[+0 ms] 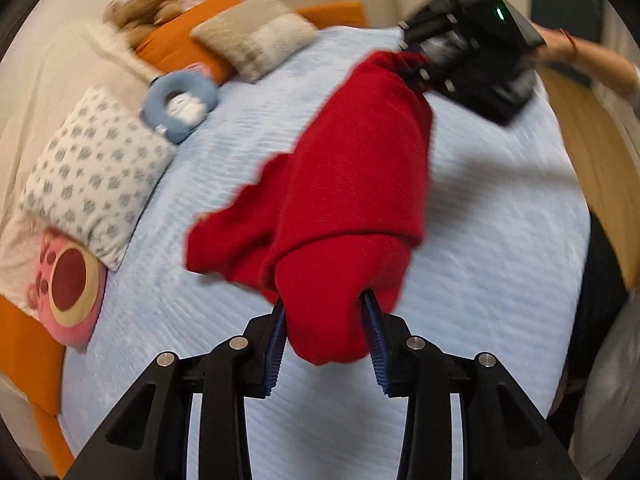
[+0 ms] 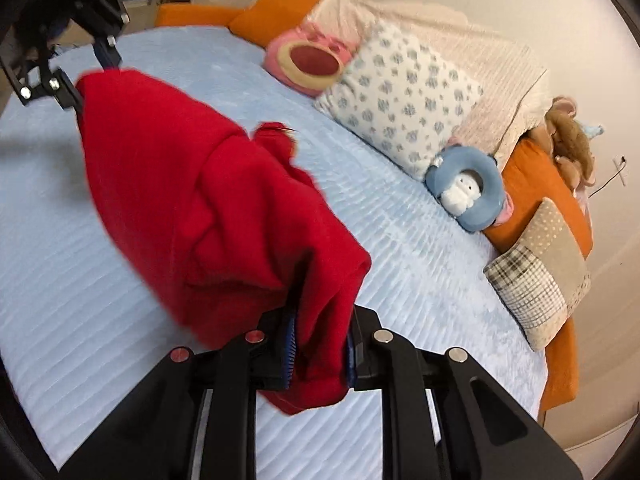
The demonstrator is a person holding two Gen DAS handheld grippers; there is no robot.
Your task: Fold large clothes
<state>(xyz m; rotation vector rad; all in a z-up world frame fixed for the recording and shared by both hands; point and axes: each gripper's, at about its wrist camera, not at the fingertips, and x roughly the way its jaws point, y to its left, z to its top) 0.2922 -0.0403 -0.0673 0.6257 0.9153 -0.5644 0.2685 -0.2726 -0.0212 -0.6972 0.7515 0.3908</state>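
Red garment (image 1: 352,184) between both grippers, unlabelled

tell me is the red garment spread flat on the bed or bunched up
Bunched up: the red garment hangs in folds between the left gripper and right gripper, above the blue bedspread.

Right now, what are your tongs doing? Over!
Left tongs and right tongs both clamped on the red top. Top lifted off the bed. Nothing in the way.

Home bedroom, bed (image 1: 480,240), pillows (image 2: 400,96), plush toys (image 2: 308,56)
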